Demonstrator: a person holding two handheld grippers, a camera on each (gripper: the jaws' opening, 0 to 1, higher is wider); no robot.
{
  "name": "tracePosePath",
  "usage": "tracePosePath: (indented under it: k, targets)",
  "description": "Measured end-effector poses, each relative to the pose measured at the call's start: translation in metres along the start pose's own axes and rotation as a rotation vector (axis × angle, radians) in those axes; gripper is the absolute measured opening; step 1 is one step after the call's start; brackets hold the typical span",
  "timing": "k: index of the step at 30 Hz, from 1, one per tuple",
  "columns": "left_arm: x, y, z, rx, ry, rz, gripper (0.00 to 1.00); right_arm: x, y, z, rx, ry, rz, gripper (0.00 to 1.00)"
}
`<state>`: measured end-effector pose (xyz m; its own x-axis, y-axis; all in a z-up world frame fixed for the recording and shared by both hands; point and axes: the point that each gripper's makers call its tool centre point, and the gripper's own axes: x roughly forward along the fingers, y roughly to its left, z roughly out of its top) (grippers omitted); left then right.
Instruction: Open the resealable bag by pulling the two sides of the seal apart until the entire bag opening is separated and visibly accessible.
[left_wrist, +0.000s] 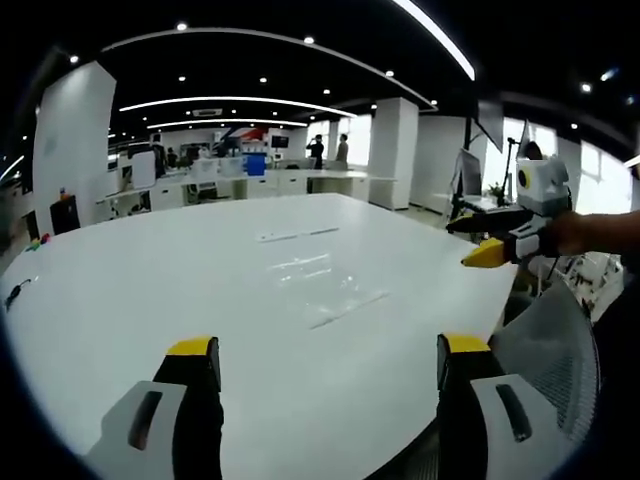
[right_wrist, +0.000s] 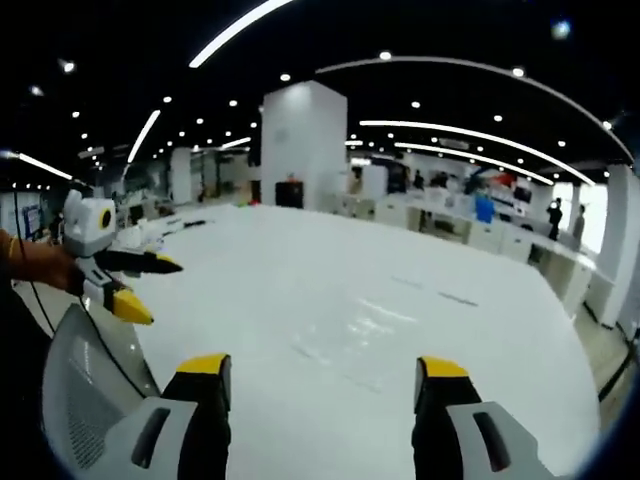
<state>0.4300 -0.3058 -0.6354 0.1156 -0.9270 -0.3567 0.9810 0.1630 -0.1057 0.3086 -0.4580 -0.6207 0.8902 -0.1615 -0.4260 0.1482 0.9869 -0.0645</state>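
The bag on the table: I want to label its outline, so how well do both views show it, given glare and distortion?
Left gripper view: the clear bag is nearly invisible on the white table, traced only by faint streaks of reflected ceiling light. Right gripper view: the bag shows as pale glints, edges uncertain. Both views bend straight lines at the rim, and both are soft.

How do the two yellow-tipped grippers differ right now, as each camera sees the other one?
The right gripper, seen in the left gripper view, hangs off the white table's edge above a mesh chair back. The left gripper, seen in the right gripper view, hangs beside the table, tips pointing the opposite way across the picture. Both are open, empty, and away from the clear bag.
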Motion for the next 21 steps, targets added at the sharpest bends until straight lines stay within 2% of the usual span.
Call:
tracePosePath:
  k: [10, 11, 13, 15, 21]
  targets:
    - [0.004, 0.004, -0.005, -0.002, 0.019, 0.003, 0.87, 0.044, 0.006, 0.015, -0.116, 0.016, 0.070, 0.67]
    - [0.006, 0.004, -0.005, -0.003, 0.022, 0.002, 0.87, 0.050, 0.006, 0.014, -0.110, 0.014, 0.078, 0.66]
    - [0.007, 0.004, -0.006, 0.001, 0.027, 0.001, 0.87, 0.061, 0.010, 0.014, -0.017, -0.026, 0.114, 0.63]
    - [0.009, 0.005, -0.008, 0.002, 0.037, 0.002, 0.87, 0.070, 0.009, 0.006, 0.011, -0.006, 0.133, 0.62]
    - [0.010, 0.008, -0.006, 0.000, 0.041, 0.002, 0.87, 0.094, 0.010, -0.008, -0.064, 0.057, 0.157, 0.61]
